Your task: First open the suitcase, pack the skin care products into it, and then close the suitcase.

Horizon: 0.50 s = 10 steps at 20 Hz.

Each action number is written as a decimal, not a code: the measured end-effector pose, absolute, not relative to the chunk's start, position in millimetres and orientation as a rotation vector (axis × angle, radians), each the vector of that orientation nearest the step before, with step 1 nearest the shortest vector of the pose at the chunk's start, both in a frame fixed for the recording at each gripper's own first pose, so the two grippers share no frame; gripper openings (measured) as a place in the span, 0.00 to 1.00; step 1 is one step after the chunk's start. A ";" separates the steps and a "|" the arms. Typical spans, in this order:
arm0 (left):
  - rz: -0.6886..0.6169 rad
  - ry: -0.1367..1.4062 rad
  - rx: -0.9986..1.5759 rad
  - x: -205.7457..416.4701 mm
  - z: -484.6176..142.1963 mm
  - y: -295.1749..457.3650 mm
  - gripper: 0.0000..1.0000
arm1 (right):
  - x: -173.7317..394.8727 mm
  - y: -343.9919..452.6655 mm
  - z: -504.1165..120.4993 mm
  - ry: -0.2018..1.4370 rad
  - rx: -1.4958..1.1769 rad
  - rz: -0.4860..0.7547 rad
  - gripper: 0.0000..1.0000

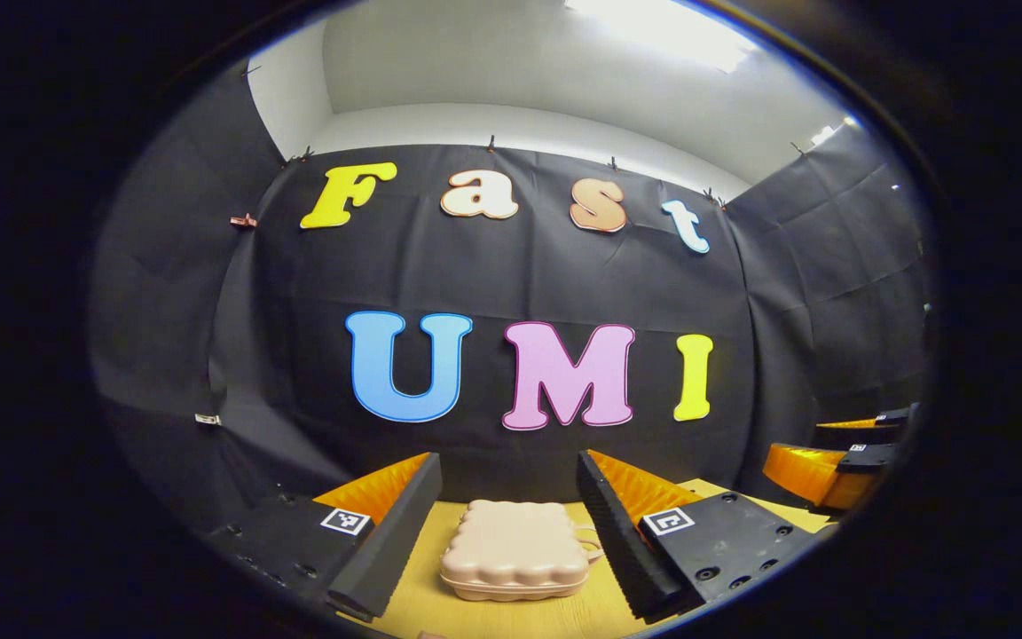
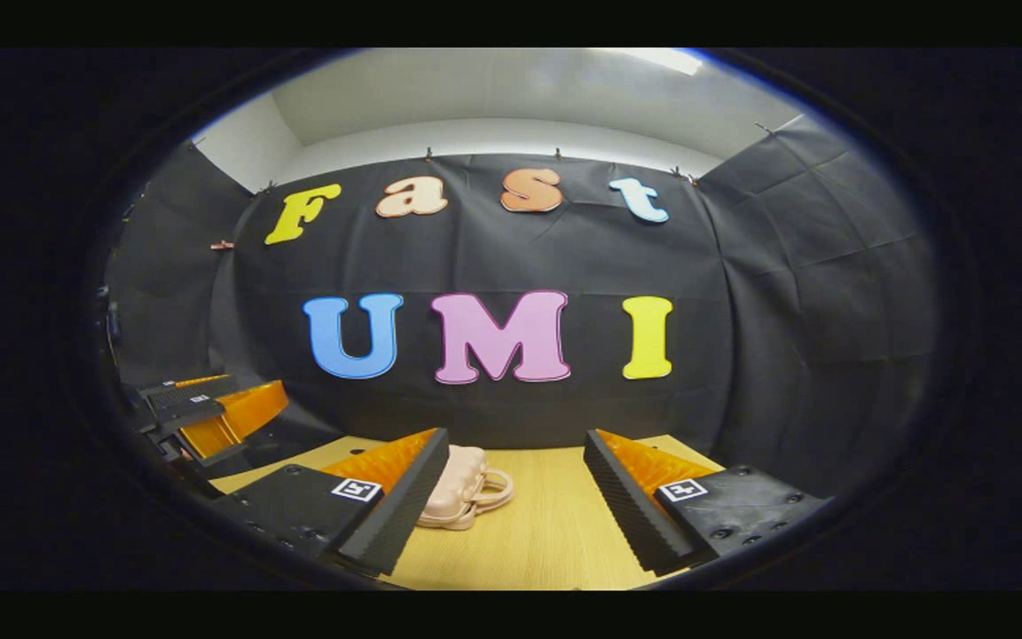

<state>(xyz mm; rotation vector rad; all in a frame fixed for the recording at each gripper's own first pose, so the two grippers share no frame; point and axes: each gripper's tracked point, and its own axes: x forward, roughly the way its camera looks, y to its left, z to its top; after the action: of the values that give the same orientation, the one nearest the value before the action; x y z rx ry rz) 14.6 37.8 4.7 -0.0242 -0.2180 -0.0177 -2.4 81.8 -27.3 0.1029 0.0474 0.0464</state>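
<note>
On the table (image 1: 582, 612), between the left gripper's (image 1: 509, 541) spread fingers: the suitcase (image 1: 515, 550). Small, pale pink, moulded hard shell, lid quilted into rounded bumps with a scalloped edge. Lid down, seam running round the side. Lies flat; handle (image 1: 589, 543) loop sticks out to its right in the left gripper view. Left gripper released, fingers apart, nothing gripped, ridged inner faces either side of the case without touching it.

Right gripper (image 2: 515, 506) also released, holding nothing. In its view the suitcase (image 2: 453, 497) sits half behind its left finger (image 2: 396, 510), handle (image 2: 489, 488) facing the gap.

Table is light wood grain, matte. Black creased cloth walls on three sides, white ceiling with a bright light panel above.
</note>
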 end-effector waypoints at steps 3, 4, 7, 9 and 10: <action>-0.026 -0.192 -0.015 18.7 -3.8 33.7 0.96 | 0.9 83.9 -31.5 0.056 0.091 0.054 0.97; -0.024 -0.191 -0.018 18.7 -3.4 33.8 0.96 | 1.9 83.7 -34.5 0.062 0.085 0.057 0.97; -0.016 -0.171 -0.037 22.1 -9.8 34.6 0.96 | 0.4 90.1 -42.3 0.086 0.089 0.078 0.97; -0.011 -0.163 -0.036 23.5 -12.6 35.6 0.96 | 0.3 96.7 -43.6 0.090 0.093 0.099 0.98; -0.011 -0.159 -0.035 24.4 -14.6 34.7 0.96 | 0.1 97.5 -45.6 0.091 0.085 0.103 0.97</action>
<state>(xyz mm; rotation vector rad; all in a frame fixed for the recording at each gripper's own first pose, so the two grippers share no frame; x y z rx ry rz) 24.4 34.7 -14.6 -0.0347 -0.1587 -0.0107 0.1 97.5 -45.6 0.0845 0.0908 0.1029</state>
